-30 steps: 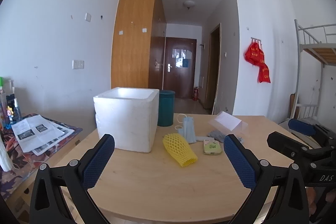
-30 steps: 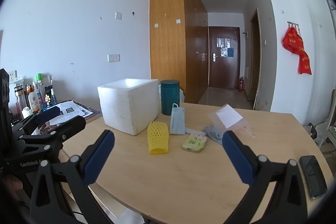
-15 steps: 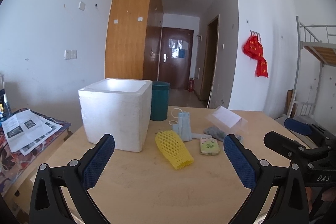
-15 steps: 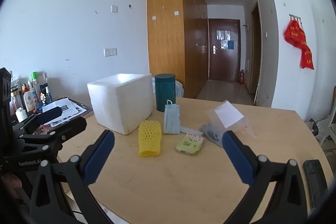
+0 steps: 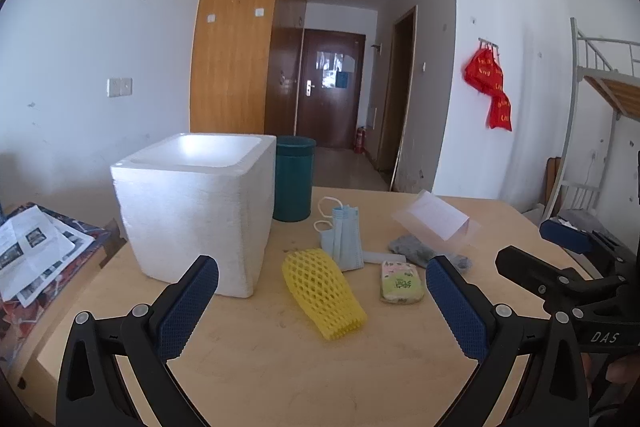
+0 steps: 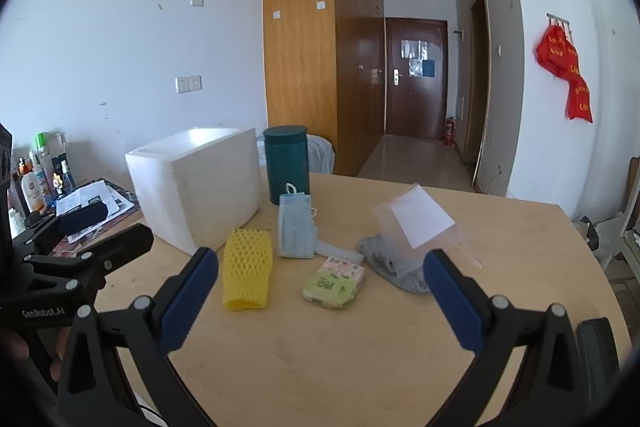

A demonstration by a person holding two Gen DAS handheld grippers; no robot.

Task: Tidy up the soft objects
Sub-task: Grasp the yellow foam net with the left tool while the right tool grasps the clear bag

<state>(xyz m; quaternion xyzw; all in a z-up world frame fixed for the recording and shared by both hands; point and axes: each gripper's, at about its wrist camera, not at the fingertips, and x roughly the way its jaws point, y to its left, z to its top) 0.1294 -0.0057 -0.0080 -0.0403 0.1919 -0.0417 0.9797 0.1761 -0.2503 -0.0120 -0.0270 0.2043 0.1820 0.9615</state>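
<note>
- Wooden table (image 5: 256,359) carries a white foam box (image 5: 196,203) at its left.
- Yellow foam net (image 5: 322,293), blue face mask (image 5: 344,237), tissue pack (image 5: 401,282) and what looks like a grey cloth (image 5: 416,251) lie beside it.
- Left gripper (image 5: 322,311) and right gripper (image 6: 320,299) hover spread wide, holding nothing.

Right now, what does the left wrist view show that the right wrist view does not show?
Only the left wrist view shows the bunk bed frame. Only the right wrist view shows the bottles and a dark phone at the table edge. Both show the white foam box, yellow foam net, face mask, tissue pack and both open grippers.
</note>
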